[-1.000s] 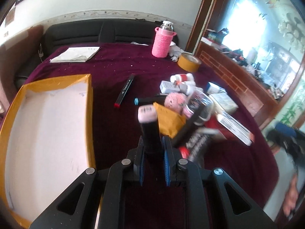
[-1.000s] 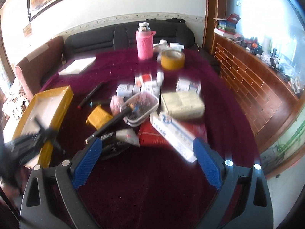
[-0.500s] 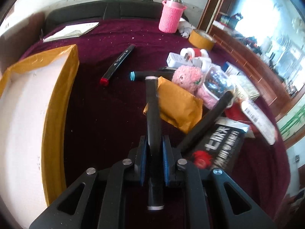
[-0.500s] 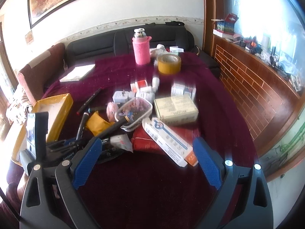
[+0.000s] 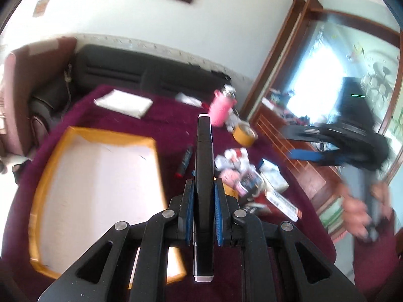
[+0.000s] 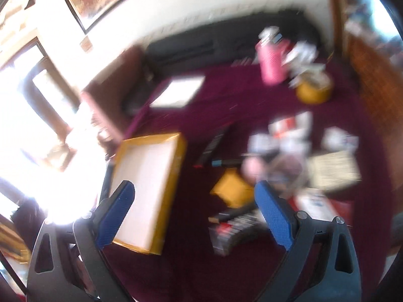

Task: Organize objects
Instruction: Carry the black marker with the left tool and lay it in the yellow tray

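Both grippers lifted higher above table since half second back. Left gripper [image 5: 203,216] pinches black marker [image 5: 204,176], matte, slim, pale-capped, above maroon cloth beside yellow-rimmed white tray [image 5: 98,191]. Right gripper [image 6: 196,214] spread wide, empty. Labels blurred, unreadable.

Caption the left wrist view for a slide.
Left gripper clamps a black marker above the yellow-rimmed tray.

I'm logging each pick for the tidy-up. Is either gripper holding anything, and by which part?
The left gripper clamps a black marker around its lower middle. The right gripper is open, holding nothing.
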